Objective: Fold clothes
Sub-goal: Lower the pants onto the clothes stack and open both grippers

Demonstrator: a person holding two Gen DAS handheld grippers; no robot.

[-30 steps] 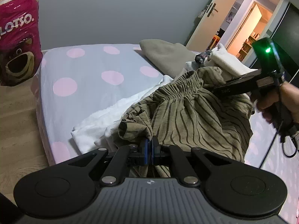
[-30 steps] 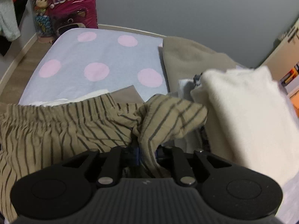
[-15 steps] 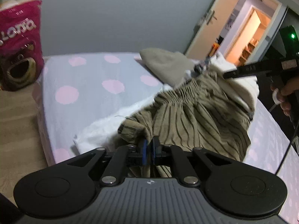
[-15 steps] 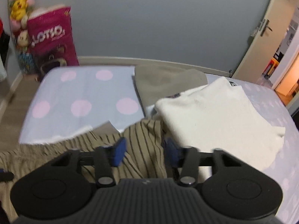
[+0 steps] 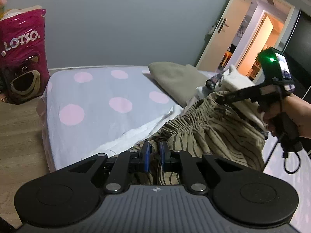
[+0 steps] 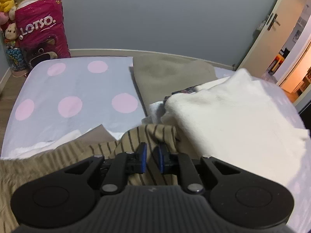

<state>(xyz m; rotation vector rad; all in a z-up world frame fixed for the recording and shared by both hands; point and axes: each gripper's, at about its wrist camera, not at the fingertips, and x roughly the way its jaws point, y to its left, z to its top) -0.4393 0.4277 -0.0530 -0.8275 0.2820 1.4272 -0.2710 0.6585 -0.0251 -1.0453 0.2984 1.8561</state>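
Note:
Olive striped trousers (image 5: 204, 128) lie bunched on the bed, elastic waistband up. In the left wrist view my left gripper (image 5: 154, 153) sits at their near edge, its blue pads narrowly apart and pinching a fold of the striped cloth. A hand (image 5: 291, 112) holds my right gripper (image 5: 220, 99) at the waistband's far right end. In the right wrist view the right gripper (image 6: 151, 157) has its jaws closing, with a ridge of the striped trousers (image 6: 151, 134) pressed between the pads.
The bed (image 5: 93, 97) has a grey sheet with pink dots. A white cloth (image 5: 136, 136) lies under the trousers. A cream folded garment (image 6: 233, 116) and a khaki one (image 6: 171, 71) lie behind. A pink LOTSO bag (image 5: 21, 54) stands on the wooden floor (image 5: 17, 136).
The right gripper let go of the trouser cloth, opened wide and lifted, then came back down and closed on the striped cloth. The left gripper's pads parted slightly, cloth still between them.

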